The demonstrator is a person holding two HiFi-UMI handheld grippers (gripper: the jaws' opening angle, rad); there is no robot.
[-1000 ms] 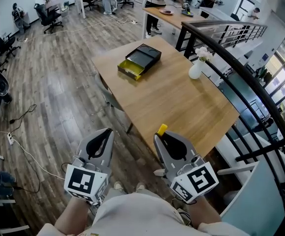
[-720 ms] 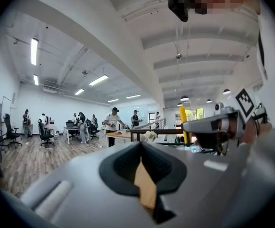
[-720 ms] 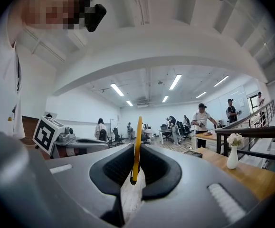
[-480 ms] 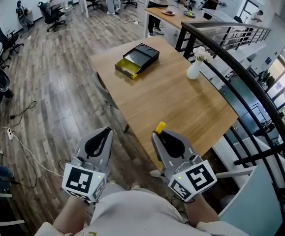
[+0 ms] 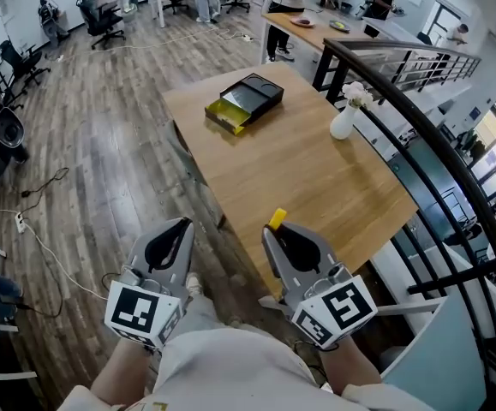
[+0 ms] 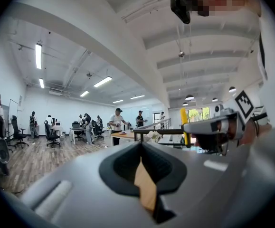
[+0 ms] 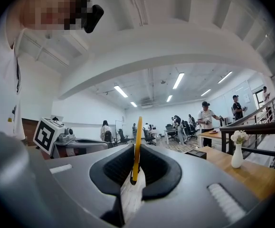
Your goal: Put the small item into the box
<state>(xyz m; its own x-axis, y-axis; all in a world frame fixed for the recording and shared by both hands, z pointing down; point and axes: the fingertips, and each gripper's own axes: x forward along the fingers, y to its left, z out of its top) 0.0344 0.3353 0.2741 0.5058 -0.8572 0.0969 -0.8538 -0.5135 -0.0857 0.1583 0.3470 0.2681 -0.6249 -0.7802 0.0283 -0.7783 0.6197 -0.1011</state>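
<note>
We have the thin yellow stick-shaped item (image 7: pixel 137 144) pinched between the closed jaws of the right gripper (image 5: pixel 274 229). It stands along the line of the jaws, and its top end pokes out past their tips. In the head view that yellow end (image 5: pixel 277 219) shows just above the gripper, low in the middle of the frame, over the near edge of the pale wooden bench (image 5: pixel 316 178).

The black shallow box with a yellow tray (image 5: pixel 243 103) lies at the far end of the bench, in the upper middle of the frame. It is well apart from the jaws, straight ahead of them and a little to the left. Its long axis runs on a slant from lower left to upper right, and the yellow open part is at the lower left end, the end turned toward us. A white vase (image 5: pixel 343 122) stands to the right of the box, off the straight line between the jaws and the box.

The right gripper is plainly the nearer one. It points up the frame toward the box, held low and close to our body, so we judge a long forward reach over the bench is needed before the item can be let go above the yellow tray.

The left gripper (image 5: pixel 182 225) hangs beside it, lower left of centre, over the wooden floor (image 5: pixel 102 144) just off the left edge of the bench. Its jaws are brought together with nothing between them, and we see no part for it in the coming move
</note>
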